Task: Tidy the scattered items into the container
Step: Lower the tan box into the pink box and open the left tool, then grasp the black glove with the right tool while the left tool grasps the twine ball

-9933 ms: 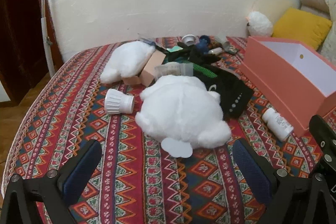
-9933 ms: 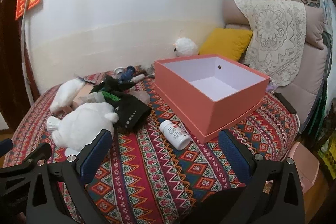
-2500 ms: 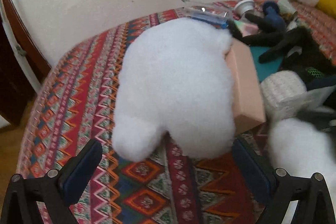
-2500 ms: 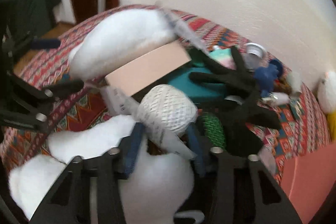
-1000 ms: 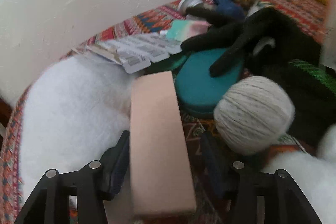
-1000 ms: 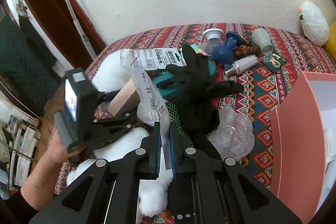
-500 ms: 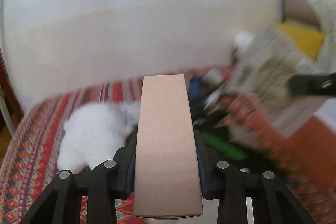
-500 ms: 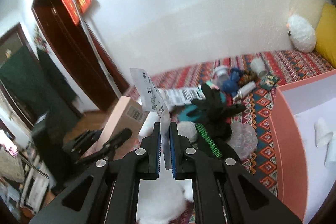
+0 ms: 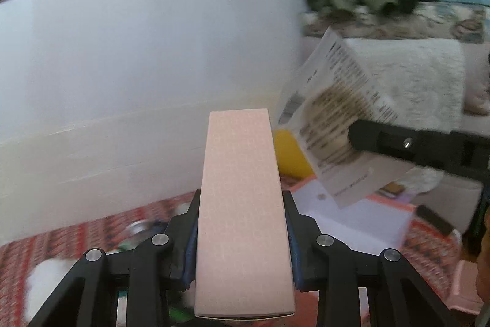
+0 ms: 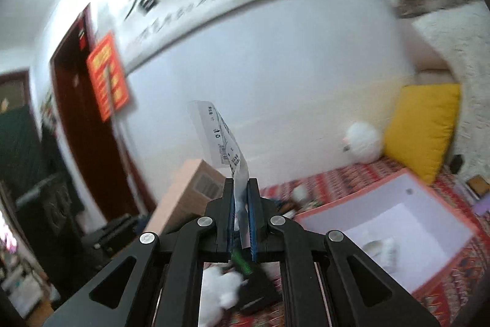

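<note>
My left gripper [image 9: 242,232] is shut on a long pink carton [image 9: 243,213], held up in the air and pointing at the white wall. My right gripper [image 10: 240,215] is shut on a clear plastic packet with printed labels [image 10: 225,149]; the packet [image 9: 337,124] also shows in the left wrist view at the right, pinched by a black finger [image 9: 395,141]. The pink carton [image 10: 196,189] appears left of my right gripper. The open salmon box [image 10: 395,226] lies below to the right, with small white items inside. The box [image 9: 352,213] sits behind the carton in the left wrist view.
A patterned red cloth [image 10: 340,176] covers the surface. A white plush [image 10: 220,287], a black glove [image 10: 257,293] and other clutter lie below. A yellow cushion [image 10: 422,124] and a white fluffy ball [image 10: 363,144] sit by the wall. A dark doorway [image 10: 76,118] is at the left.
Both grippers have lifted higher and swung right, carrying the carton and the packet. The salmon box is now nearer under the right gripper; the clutter has dropped low in view.
</note>
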### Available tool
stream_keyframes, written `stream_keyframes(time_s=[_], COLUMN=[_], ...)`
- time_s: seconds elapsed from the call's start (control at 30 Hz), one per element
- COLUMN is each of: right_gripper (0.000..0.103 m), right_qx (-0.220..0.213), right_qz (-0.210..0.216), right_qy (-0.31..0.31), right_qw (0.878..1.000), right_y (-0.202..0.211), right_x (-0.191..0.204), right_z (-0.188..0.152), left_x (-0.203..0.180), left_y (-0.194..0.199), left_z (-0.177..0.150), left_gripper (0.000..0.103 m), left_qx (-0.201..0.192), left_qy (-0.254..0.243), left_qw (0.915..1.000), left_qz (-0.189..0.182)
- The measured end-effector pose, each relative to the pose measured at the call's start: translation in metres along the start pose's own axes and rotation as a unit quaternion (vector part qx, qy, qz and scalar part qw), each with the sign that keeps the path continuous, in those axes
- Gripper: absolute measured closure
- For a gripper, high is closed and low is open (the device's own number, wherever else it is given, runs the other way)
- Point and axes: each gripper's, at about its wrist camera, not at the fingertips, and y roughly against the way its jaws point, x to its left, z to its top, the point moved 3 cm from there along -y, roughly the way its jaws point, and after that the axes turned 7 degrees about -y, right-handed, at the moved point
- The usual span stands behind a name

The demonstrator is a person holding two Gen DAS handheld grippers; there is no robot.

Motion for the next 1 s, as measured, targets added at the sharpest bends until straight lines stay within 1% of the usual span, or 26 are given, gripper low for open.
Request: stream_keyframes(time_s=[0.07,0.13,0.2,0.23,0.27,0.33,0.37,0.4,0.43,0.47,0.5,0.53,0.63,0.7,0.77,0.83,0.9,0.97,1.0], right_gripper=[0.096,0.096,0.095,0.094,0.089,0.067,0.038,0.017,0.013,0.013,0.013,0.013,0.013,0.013,0.013,0.011,0.011,0.011,0.011], right_qx=[-0.013,-0.01,0.008,0.018,0.028,0.051,0.052,0.046,0.04,0.038,0.038,0.035,0.025,0.027,0.034,0.048,0.074,0.118,0.14], right_qz=[-0.022,-0.039,-0.045,-0.046,-0.059,-0.098,-0.128,-0.142,-0.143,-0.136,-0.121,-0.113,-0.115,-0.104,-0.086,-0.065,-0.044,-0.025,-0.02], right_qy=[-0.035,-0.075,-0.105,-0.117,-0.125,-0.137,-0.143,-0.154,-0.167,-0.177,-0.185,-0.185,-0.164,-0.142,-0.115,-0.084,-0.048,-0.022,-0.018], right_qw=[0.999,0.996,0.993,0.992,0.99,0.984,0.98,0.977,0.975,0.974,0.975,0.976,0.979,0.984,0.989,0.993,0.995,0.992,0.99], right_y=[0.01,0.005,-0.014,-0.024,-0.034,-0.053,-0.057,-0.057,-0.055,-0.054,-0.053,-0.051,-0.044,-0.05,-0.058,-0.071,-0.089,-0.113,-0.126], right_x=[-0.038,-0.079,-0.119,-0.137,-0.151,-0.174,-0.184,-0.191,-0.195,-0.197,-0.197,-0.194,-0.179,-0.155,-0.126,-0.094,-0.057,-0.023,-0.011], right_z=[0.011,0.014,0.012,0.01,0.009,0.005,0.004,0.004,0.005,0.006,0.008,0.01,0.016,0.013,0.009,0.003,-0.012,-0.037,-0.051], left_x=[-0.022,-0.034,-0.048,-0.054,-0.059,-0.069,-0.071,-0.071,-0.071,-0.07,-0.066,-0.062,-0.042,-0.014,0.02,0.051,0.086,0.124,0.136], left_y=[-0.025,-0.053,-0.084,-0.1,-0.118,-0.151,-0.16,-0.164,-0.165,-0.162,-0.157,-0.151,-0.131,-0.111,-0.084,-0.063,-0.039,-0.018,-0.012], left_z=[0.008,0.008,0.005,0.003,-0.001,-0.013,-0.018,-0.022,-0.024,-0.025,-0.024,-0.022,-0.02,-0.022,-0.029,-0.041,-0.058,-0.083,-0.094], left_gripper=[0.064,0.064,0.064,0.063,0.062,0.04,0.025,0.021,0.02,0.015,0.011,0.01,0.01,0.008,0.006,0.004,0.002,0.002,0.002], left_qx=[0.009,0.022,0.04,0.052,0.071,0.123,0.136,0.142,0.141,0.134,0.128,0.124,0.118,0.116,0.114,0.117,0.123,0.142,0.152], left_qy=[-0.009,-0.013,-0.014,-0.014,-0.014,-0.008,-0.004,-0.002,-0.003,-0.009,-0.012,-0.014,-0.01,0.0,0.01,0.022,0.04,0.06,0.066], left_qw=[0.9997,0.999,0.9979,0.9973,0.996,0.9898,0.9879,0.9873,0.9877,0.9893,0.9907,0.9916,0.9929,0.9933,0.9928,0.991,0.9875,0.9807,0.9775], left_qz=[-0.022,-0.038,-0.049,-0.05,-0.052,-0.071,-0.074,-0.071,-0.067,-0.056,-0.043,-0.034,-0.015,0.003,0.034,0.061,0.09,0.121,0.13])
